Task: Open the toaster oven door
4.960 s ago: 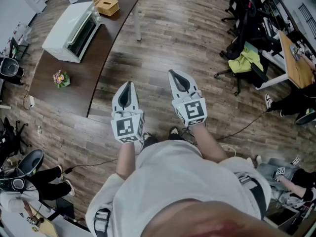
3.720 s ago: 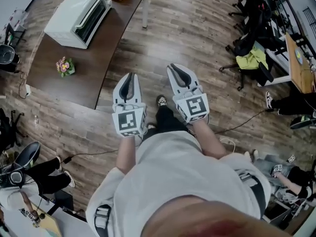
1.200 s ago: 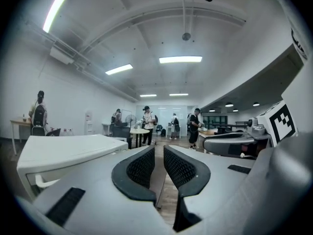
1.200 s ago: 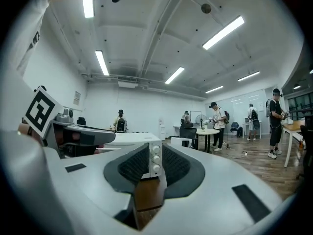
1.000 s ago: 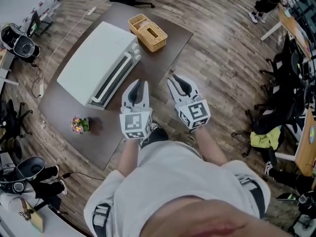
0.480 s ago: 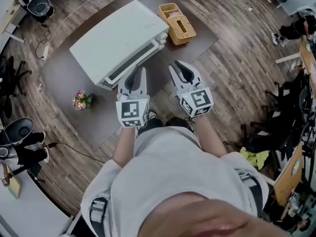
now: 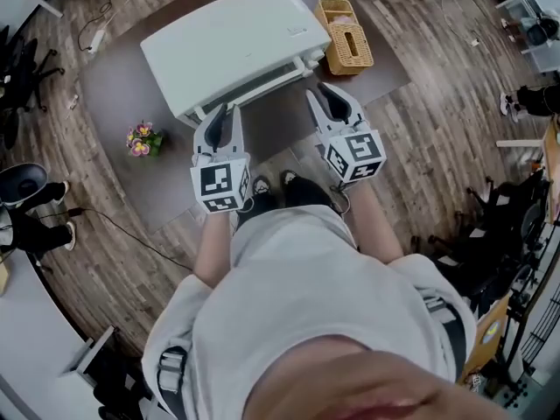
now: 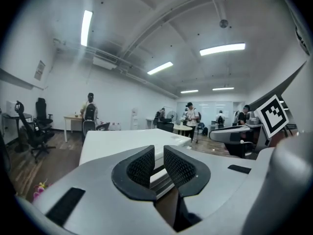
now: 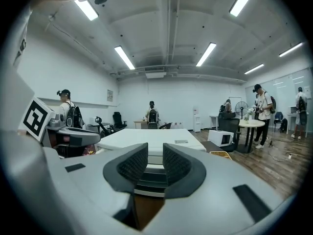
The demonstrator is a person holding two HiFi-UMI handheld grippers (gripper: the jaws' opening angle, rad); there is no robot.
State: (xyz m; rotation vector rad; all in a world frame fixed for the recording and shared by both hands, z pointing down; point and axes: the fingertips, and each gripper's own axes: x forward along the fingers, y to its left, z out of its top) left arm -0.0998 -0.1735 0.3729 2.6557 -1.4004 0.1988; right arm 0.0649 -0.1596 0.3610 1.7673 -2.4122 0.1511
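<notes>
Hovering just short of the toaster oven at upper middle of the head view, the left gripper and right gripper hold their jaws slightly apart, empty. Its door looks closed and untouched, so the whole opening is yet to do.

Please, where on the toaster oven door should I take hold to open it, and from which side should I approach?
Grip the long handle bar that runs along the top edge of the door of the toaster oven. Come from the front, where the person stands, because the closed door faces that way. The bar lies level, so pinching it from above and below, near its middle, probably holds best.
</notes>
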